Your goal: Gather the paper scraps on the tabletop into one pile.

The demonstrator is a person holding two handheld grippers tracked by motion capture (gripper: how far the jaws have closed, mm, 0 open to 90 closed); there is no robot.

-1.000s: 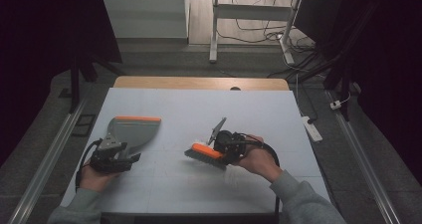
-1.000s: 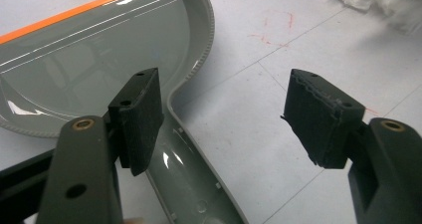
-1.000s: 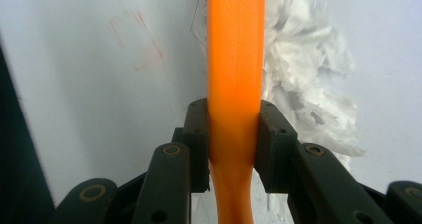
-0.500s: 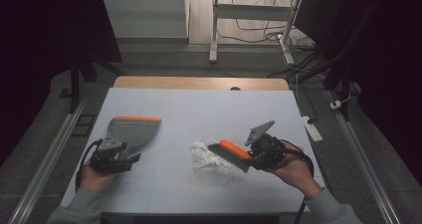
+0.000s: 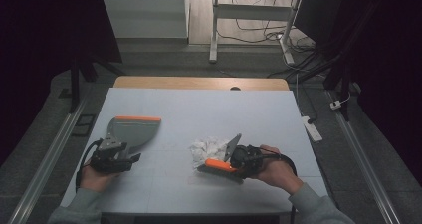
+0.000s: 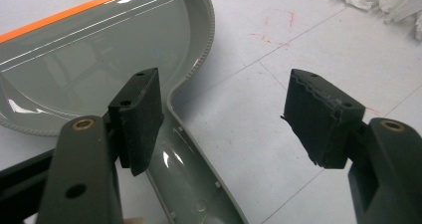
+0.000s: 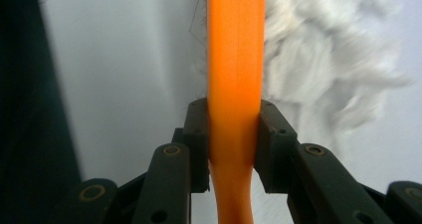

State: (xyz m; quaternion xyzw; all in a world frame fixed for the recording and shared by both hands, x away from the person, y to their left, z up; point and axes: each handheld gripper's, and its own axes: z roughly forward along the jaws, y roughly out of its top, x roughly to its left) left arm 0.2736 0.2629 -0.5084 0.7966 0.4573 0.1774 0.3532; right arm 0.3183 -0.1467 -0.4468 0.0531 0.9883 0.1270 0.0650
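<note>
Right tongs (image 5: 238, 160): clenched on the orange handle of a hand brush (image 7: 235, 59), seen close up in the right gripper view with both pads pressed to the handle's sides
Brush (image 5: 219, 165): low over the tabletop at its near right, bristle end pointing toward the middle, touching the near edge of the paper wad
Paper wad (image 5: 206, 149): crumpled white tissue lying on the tabletop, just beyond and left of the brush; in the right gripper view it spreads blurred to the right of the handle (image 7: 328, 59)
Left tongs (image 6: 224, 114): released, jaws standing apart over the dustpan's handle, one pad above the handle, the other over bare tabletop
Dustpan (image 5: 133, 132): grey with an orange lip, flat on the tabletop at the near left, mouth facing away from the person, well apart from the wad
In the way: bare tabletop (image 5: 199, 109) between wad and dustpan
Around: wooden strip at the far edge, power strip (image 5: 312, 128) on the floor at right, cables under a far desk
</note>
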